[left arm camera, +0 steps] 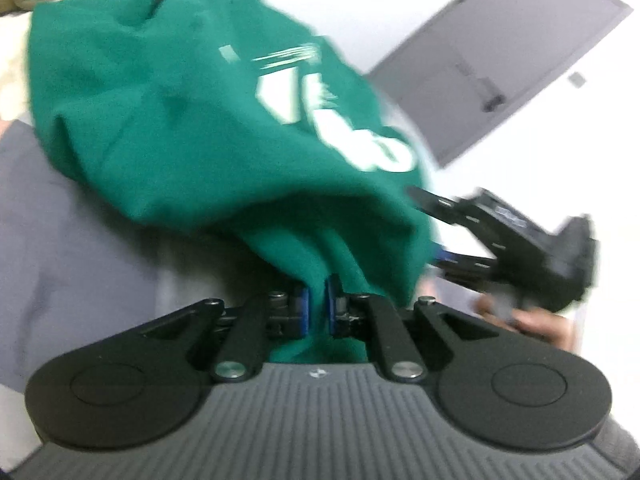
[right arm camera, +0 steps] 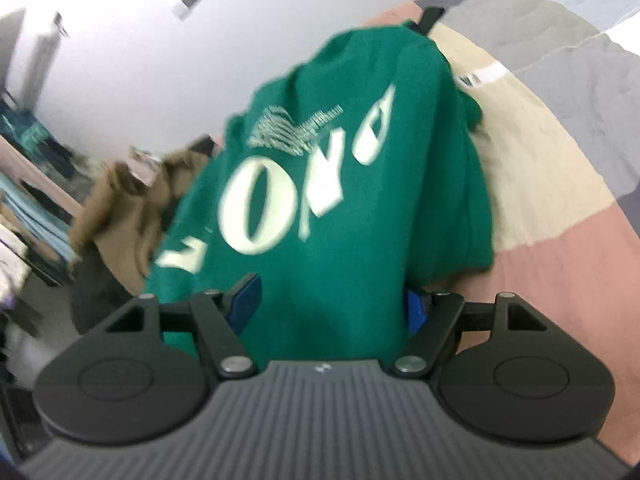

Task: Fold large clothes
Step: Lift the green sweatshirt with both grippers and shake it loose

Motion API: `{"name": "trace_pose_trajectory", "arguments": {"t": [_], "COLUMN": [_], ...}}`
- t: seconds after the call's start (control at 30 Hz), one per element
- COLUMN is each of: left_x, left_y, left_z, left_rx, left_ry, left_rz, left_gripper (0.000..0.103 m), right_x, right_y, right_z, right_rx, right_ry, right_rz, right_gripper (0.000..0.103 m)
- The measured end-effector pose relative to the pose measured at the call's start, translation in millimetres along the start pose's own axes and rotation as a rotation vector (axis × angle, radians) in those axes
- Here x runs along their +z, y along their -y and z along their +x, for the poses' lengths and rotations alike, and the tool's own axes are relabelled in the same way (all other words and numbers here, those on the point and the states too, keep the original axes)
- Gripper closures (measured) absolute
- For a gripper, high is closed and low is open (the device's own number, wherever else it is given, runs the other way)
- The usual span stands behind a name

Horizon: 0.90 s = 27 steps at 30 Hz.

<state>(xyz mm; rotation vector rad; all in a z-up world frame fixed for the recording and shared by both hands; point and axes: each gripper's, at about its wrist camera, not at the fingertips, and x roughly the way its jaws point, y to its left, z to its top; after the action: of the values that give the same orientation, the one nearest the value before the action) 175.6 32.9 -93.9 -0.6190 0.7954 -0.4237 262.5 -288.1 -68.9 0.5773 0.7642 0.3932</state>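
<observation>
Fingers (left arm camera: 304, 304) of the left gripper (left arm camera: 316, 306) are clamped together on a bunched edge of the green sweatshirt (left arm camera: 200, 120), the blue pads nearly meeting with cloth pinched between them. On the right gripper (right arm camera: 332, 306) the pads stand wide apart with a broad span of the green sweatshirt (right arm camera: 340, 184) running between them; whether they actually press on the cloth I cannot tell, since the fabric hides the contact.

Held up off the patchwork bedspread (right arm camera: 560, 184), the garment hangs in the air between the two tools, its white lettering facing both cameras. In the left wrist view the right gripper (left arm camera: 440, 236) shows at the garment's far edge, just beside the cloth.

By my reading this is the lift-and-spread step, before any fold is made. Next comes laying the sweatshirt flat on the bed, which calls for both edges to be held firmly and pulled level.

Its long axis seems to run from the grippers away toward the far end, but blur and bunching leave collar and hem unclear.

Behind lie a brown garment (right arm camera: 132, 200) and a grey door (left arm camera: 520, 60)
</observation>
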Motion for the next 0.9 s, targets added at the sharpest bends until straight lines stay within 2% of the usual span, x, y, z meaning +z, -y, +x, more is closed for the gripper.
{"name": "trace_pose_trajectory", "arguments": {"t": [0.1,0.17,0.33,0.4,0.53,0.57,0.6,0.67,0.7,0.77,0.9], "left_x": [-11.1,-17.1,-24.9,-23.4,-15.7,-12.4,-7.5,-2.4,2.2,10.8,18.2], "left_y": [8.6,13.6,14.5,14.3,-2.2,-8.8,-18.2,-31.6,-41.6,-58.8,-86.9], "left_z": [-14.6,-19.3,-18.9,-20.1,-21.7,-23.0,-23.8,-29.7,-33.6,-35.6,-20.4], "left_rx": [-0.077,-0.094,-0.058,-0.032,-0.043,-0.041,-0.031,-0.013,-0.011,-0.032,-0.079], "left_ry": [-0.001,-0.024,-0.096,-0.091,-0.068,-0.062,-0.050,0.004,0.048,0.087,0.110], "left_rz": [-0.009,-0.001,0.034,0.045,-0.063,-0.099,-0.148,-0.237,-0.284,-0.373,-0.558], "left_gripper": [0.094,0.094,0.094,0.094,0.092,0.080,0.053,0.031,0.031,0.028,0.021], "right_x": [4.7,6.2,3.9,0.9,-4.9,-5.5,-6.3,-7.0,-7.4,-7.8,-9.4], "right_y": [-0.9,-0.9,12.5,18.8,31.9,35.2,37.2,39.5,40.4,42.1,43.8], "right_z": [-9.2,-11.2,-10.9,-10.3,-7.4,-6.5,-5.1,-2.3,-0.7,4.7,20.7], "right_rx": [0.037,0.029,-0.050,-0.094,-0.134,-0.135,-0.132,-0.130,-0.128,-0.109,-0.058], "right_ry": [0.035,0.043,0.032,0.009,-0.016,-0.024,-0.031,-0.038,-0.040,-0.054,-0.116], "right_rz": [0.011,0.011,0.072,0.092,0.180,0.203,0.217,0.241,0.254,0.274,0.292], "right_gripper": [0.029,0.029,0.029,0.029,0.029,0.029,0.029,0.028,0.028,0.028,0.028]}}
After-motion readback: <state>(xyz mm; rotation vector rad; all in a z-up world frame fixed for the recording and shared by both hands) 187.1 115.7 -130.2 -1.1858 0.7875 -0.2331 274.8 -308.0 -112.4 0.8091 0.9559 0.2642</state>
